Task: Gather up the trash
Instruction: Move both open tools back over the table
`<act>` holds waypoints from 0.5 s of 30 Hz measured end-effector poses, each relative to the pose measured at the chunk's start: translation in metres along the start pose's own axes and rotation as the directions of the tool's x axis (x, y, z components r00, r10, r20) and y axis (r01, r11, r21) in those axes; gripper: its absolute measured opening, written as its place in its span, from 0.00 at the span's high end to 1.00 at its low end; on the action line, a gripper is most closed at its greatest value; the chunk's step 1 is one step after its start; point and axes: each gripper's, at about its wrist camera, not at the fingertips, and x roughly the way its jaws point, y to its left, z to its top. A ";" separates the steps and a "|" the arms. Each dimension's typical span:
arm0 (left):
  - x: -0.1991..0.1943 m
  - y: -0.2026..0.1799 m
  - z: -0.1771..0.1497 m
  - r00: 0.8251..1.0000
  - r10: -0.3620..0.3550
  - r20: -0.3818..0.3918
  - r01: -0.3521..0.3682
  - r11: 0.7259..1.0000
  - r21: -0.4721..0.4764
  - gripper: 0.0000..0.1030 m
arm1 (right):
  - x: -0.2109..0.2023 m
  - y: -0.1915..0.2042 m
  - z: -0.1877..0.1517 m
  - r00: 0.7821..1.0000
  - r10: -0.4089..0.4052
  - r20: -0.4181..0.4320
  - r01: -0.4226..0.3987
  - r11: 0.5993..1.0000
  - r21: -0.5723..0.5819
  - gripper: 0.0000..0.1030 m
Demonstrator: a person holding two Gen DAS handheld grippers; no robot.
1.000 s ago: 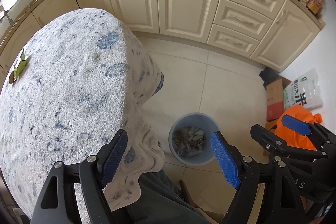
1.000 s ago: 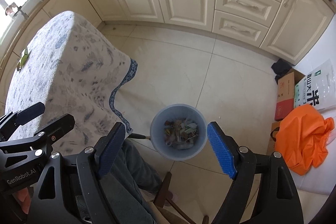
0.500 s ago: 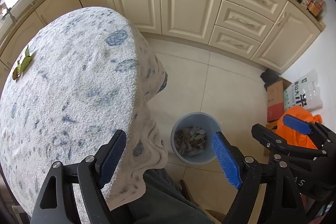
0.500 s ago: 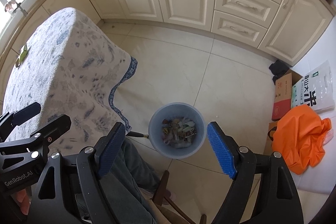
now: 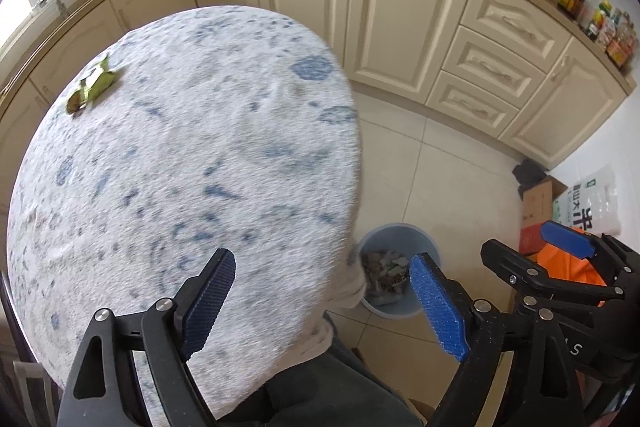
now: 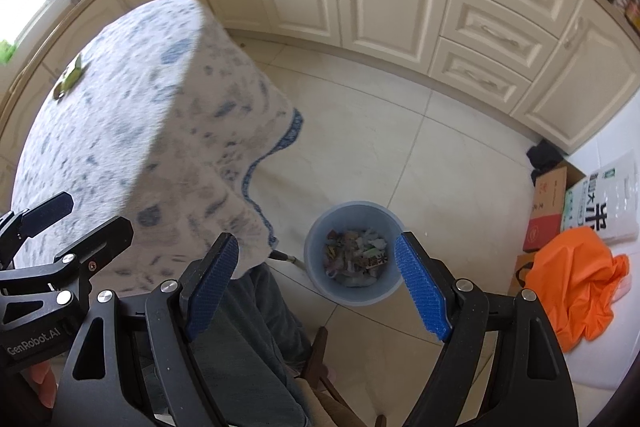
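We hold both claws out over the edge of the tabletop point(image 5: 192, 163), pointing steeply down. Our left claw point(image 5: 322, 301) has nothing between its blue pads and its jaws are opening wider; below it lie the blue-patterned white tablecloth point(image 6: 152, 131) and, past the cloth's hanging edge, the floor. Our right claw point(image 6: 316, 287) stands spread and empty too, with its pads framing the blue trash bin point(image 6: 354, 253) on the tiled floor point(image 6: 400, 155).

One piece of trash is on the tabletop: a crumpled green wrapper point(image 5: 93, 89) near the far left edge of the cloth, well apart from both claws. From the right wrist view it shows as a small green blur point(image 6: 70, 77) at that same edge.

The bin stands just beside the draped corner of the cloth and holds a heap of mixed wrappers and scraps point(image 6: 356, 257). To the right of it, by the wall, we see an orange bag point(image 6: 572, 283), a cardboard box point(image 6: 546, 211) and a white printed sack point(image 6: 604, 203). Cream cabinets point(image 5: 360, 7) run along the back. Our grey-trousered leg point(image 6: 240, 339) shows beneath the right claw.
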 end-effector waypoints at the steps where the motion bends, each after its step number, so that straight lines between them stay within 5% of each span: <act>1: -0.004 0.006 -0.003 1.000 0.001 0.003 -0.001 1.000 -0.009 0.16 | 0.000 0.006 0.001 1.000 0.005 -0.001 -0.005 1.000 -0.011 0.20; 15: -0.053 0.119 -0.039 0.995 0.090 0.040 -0.080 0.974 -0.213 0.16 | 0.002 0.130 0.016 0.997 0.082 -0.003 -0.080 0.969 -0.235 0.15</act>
